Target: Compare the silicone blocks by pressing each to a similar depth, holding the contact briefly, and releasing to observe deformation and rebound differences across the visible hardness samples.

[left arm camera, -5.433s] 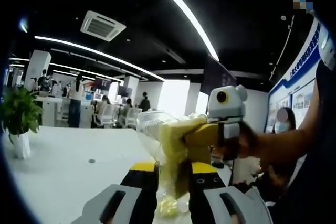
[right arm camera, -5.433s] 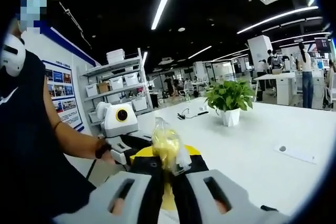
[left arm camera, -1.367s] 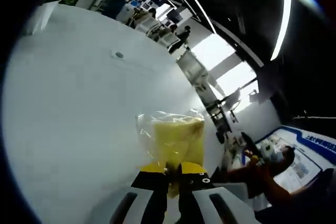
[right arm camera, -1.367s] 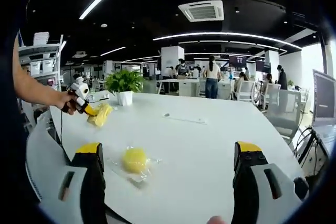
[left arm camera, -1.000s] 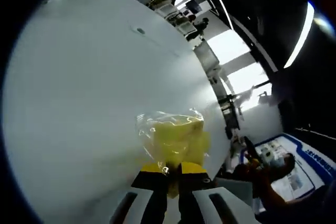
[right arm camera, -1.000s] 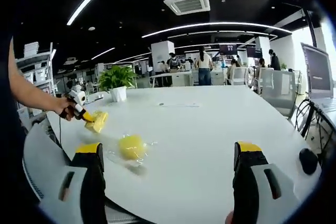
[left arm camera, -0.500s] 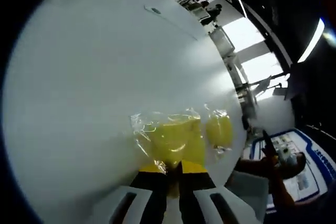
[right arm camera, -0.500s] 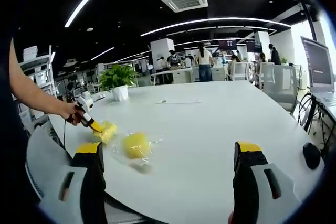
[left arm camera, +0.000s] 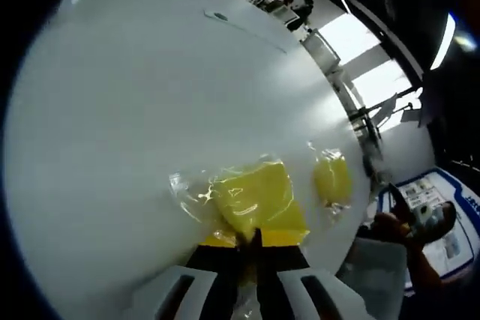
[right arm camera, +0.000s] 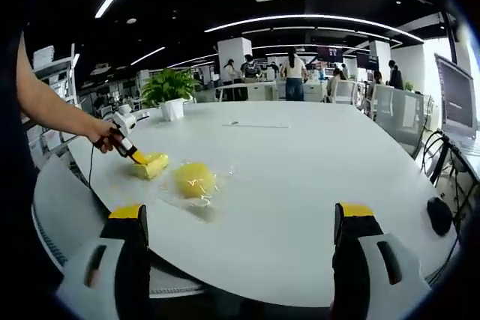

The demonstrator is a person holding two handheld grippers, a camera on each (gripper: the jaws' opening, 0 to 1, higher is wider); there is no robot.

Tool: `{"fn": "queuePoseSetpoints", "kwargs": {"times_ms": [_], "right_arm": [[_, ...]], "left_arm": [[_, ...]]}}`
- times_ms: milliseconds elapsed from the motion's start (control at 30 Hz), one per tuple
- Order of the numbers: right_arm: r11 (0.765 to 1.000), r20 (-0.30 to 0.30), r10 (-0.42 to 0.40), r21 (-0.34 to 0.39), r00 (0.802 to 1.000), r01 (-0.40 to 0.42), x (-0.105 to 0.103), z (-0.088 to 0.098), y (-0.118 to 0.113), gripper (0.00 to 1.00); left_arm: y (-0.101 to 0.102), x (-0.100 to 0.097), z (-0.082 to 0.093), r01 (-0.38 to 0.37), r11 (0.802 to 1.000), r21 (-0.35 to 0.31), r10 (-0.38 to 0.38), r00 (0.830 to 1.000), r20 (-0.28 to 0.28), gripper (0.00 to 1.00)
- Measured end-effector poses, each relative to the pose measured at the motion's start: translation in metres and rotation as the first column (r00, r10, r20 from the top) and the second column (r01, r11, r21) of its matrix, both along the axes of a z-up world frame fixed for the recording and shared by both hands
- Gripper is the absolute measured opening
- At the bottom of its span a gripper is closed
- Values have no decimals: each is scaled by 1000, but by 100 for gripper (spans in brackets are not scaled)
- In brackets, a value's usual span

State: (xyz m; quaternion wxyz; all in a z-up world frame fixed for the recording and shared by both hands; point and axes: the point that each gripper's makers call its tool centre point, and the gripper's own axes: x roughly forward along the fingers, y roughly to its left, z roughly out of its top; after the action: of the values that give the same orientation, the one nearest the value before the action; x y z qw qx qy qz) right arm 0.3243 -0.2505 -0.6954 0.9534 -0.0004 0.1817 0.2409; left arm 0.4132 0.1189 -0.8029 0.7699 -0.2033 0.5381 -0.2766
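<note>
The white table (right arm camera: 315, 185) is my landmark. In my right gripper view its rounded near edge curves across just above my jaws, and most of its top beyond lies bare, out to a potted plant (right arm camera: 169, 91) near the far left edge and a thin flat strip (right arm camera: 255, 125) toward the far side. A dark mouse-like object (right arm camera: 439, 215) sits past the table's right edge, and office chairs (right arm camera: 394, 114) stand off the far right rim.

My right gripper (right arm camera: 240, 260) has its jaws spread wide apart with nothing between them, hanging off the table's near edge.

On the table's left part, not far in from the near edge, the round yellow silicone block in its clear bag (right arm camera: 195, 179) lies free. Just beside it, nearer the left edge, my left gripper (left arm camera: 251, 241) has its jaws closed on the squarer yellow silicone block in a clear bag (left arm camera: 259, 200), which is down against the tabletop. In the left gripper view the round block (left arm camera: 331, 179) shows close beside the held one, near the table's rim.
</note>
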Motion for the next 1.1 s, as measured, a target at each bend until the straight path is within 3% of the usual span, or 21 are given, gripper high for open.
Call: {"fn": "queuePoseSetpoints", "kwargs": {"times_ms": [100,167,233,267,300,367,467,533,600,667,700,733,767,800,867,967,1100], "right_arm": [[1000,-3,-4,6,1000,4,1,0,-2,96],[1000,2,-9,12,1000,9,3,4,-1,96],[1000,10,-10,20,1000,10,4,8,0,96],[1000,13,-6,21,1000,5,6,10,2,96],[1000,14,-1,22,1000,1,7,10,3,96],[1000,12,11,17,1000,-11,10,11,4,96],[1000,10,17,21,1000,-18,18,12,3,96],[999,13,23,32,1000,-24,23,15,4,97],[999,13,33,35,999,-34,27,18,7,96],[998,14,47,32,999,-48,32,19,9,97],[998,16,53,29,998,-54,34,19,9,97],[998,21,59,25,998,-59,36,20,10,97],[998,22,61,24,998,-61,37,20,10,97],[998,20,64,24,998,-65,39,21,10,97],[997,22,73,22,997,-73,41,21,10,97],[994,4,109,-8,994,-109,41,15,13,97],[990,-27,141,-22,990,-142,41,6,17,97]], "left_arm": [[0,0,-1,-15,1000,-12,15,1000,2,7],[2,0,-1,-13,999,-31,14,999,34,11],[2,1,2,-70,994,-81,70,998,-10,14],[4,0,2,-52,996,-73,53,999,11,16],[5,4,6,-14,998,-63,21,994,103,20],[2,6,17,-40,994,-102,56,986,158,32],[8,4,21,-48,994,-101,64,984,167,53],[14,7,27,-27,999,-45,38,962,269,73],[17,2,32,-4,1000,1,4,947,321,91],[24,-3,39,17,998,66,-42,918,393,94],[38,4,46,-7,984,179,-86,860,503,96],[43,4,54,-13,968,249,-137,807,574,98],[45,0,58,-10,960,281,-169,779,604,100],[43,-11,60,7,959,282,-187,765,616,100],[44,-29,59,2,960,279,-182,763,621,100],[50,-52,58,-5,960,279,-185,738,649,100],[69,-73,63,-74,975,208,-96,705,703,100]]}}
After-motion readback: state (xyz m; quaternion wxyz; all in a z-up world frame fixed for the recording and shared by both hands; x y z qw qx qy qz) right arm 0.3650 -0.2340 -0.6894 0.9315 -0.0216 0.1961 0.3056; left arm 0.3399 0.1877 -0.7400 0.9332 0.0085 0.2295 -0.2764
